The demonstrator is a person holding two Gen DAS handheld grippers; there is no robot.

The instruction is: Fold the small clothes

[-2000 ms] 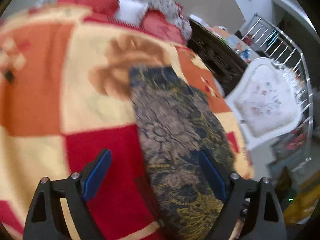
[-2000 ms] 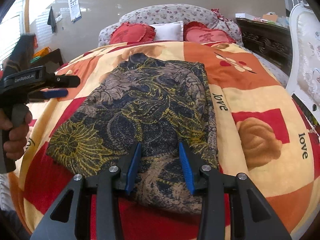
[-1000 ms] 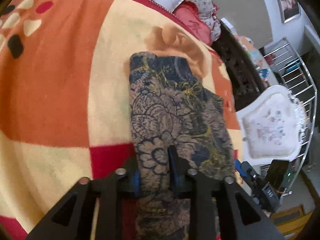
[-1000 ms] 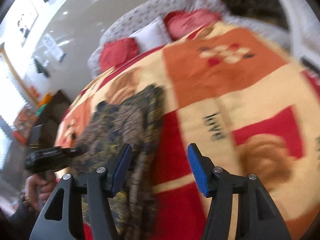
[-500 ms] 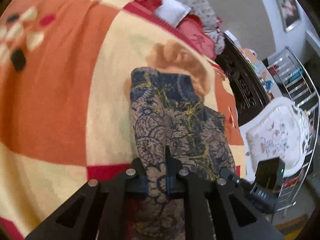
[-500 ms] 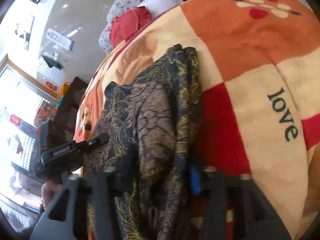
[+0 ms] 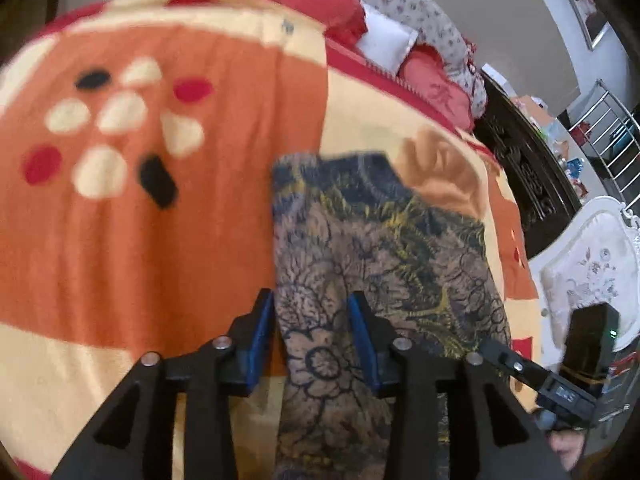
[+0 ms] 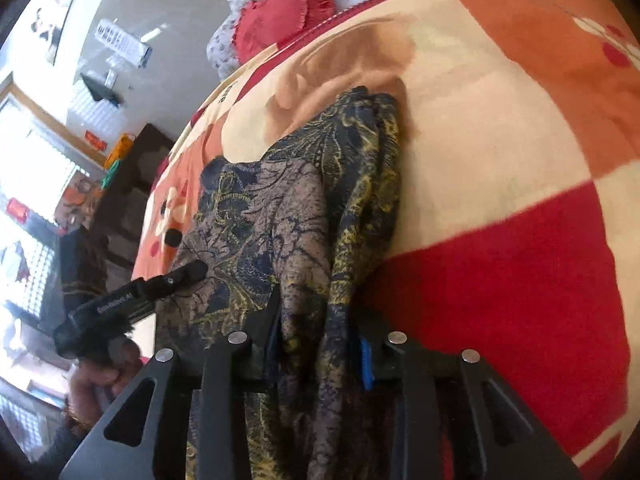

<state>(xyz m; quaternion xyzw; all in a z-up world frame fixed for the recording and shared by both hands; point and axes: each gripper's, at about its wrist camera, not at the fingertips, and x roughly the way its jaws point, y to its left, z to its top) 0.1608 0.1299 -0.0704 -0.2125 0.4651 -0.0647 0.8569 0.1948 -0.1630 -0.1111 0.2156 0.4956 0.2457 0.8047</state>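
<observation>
Across the bed (image 7: pixel 168 240), the patterned garment (image 7: pixel 380 240) is lying folded lengthwise. Right gripper (image 8: pixel 320 344) is clamping its bunched near edge; left gripper (image 7: pixel 312 336) has just been opening, fingers straddling cloth, unpressed. Next, likely: carrying the end across.

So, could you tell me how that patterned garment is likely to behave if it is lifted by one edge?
The patterned garment will probably flop and drape: it bunches into soft folds between the right gripper. It looks thin, so likely light. Its layers may slide apart on the blanket.
</observation>
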